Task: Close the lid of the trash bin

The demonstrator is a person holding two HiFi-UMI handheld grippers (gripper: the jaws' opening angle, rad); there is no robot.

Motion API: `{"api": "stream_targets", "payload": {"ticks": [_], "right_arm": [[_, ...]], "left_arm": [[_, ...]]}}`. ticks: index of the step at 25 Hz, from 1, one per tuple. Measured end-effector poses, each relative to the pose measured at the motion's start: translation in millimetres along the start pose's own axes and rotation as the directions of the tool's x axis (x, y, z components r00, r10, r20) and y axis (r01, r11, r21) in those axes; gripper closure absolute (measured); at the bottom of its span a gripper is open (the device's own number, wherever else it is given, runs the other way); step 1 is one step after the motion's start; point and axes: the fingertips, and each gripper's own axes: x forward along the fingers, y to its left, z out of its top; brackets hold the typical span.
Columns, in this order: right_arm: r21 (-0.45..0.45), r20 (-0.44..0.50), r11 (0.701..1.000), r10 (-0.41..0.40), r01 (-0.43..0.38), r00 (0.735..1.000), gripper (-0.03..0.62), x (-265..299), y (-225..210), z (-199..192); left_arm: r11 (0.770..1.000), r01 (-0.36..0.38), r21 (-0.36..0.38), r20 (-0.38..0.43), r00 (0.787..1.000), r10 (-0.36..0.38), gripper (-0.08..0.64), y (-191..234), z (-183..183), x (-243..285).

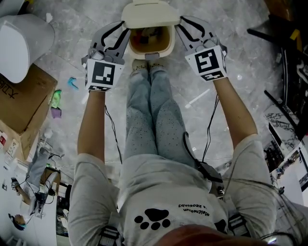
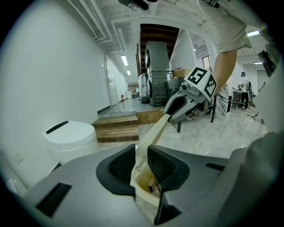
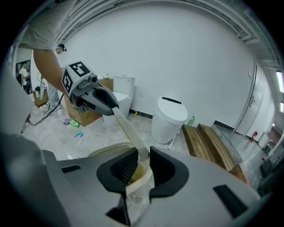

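A small cream trash bin [image 1: 166, 46] stands on the marbled floor just beyond the person's shoes. Its cream lid [image 1: 150, 14] is raised and tilted back, so the inside with some rubbish shows. My left gripper [image 1: 126, 26] is shut on the lid's left edge and my right gripper [image 1: 181, 23] on its right edge. In the left gripper view the lid [image 2: 156, 129] runs as a thin strip between the pads of the left gripper [image 2: 142, 158] across to the right gripper [image 2: 172, 113]. The right gripper view mirrors this: lid [image 3: 128, 131], right gripper [image 3: 144, 160], left gripper [image 3: 113, 105].
A round white bin [image 1: 21, 43] and a cardboard box [image 1: 26, 96] stand at the left, with small litter on the floor. Black stands and cables [image 1: 288, 62] crowd the right. Wooden steps [image 2: 116, 127] lie beyond the bin. The person's legs [image 1: 149, 110] reach up to it.
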Motion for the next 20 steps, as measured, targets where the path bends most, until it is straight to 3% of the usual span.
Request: {"api": "stream_targets", "payload": {"ticks": [20], "right_arm": [[-0.140, -0.037, 0.989, 0.033, -0.038, 0.999, 0.485, -10, 47, -38]], "left_arm": [[0.996, 0.019, 0.086, -0.065, 0.998, -0.014, 0.457, -45, -37, -14]]}}
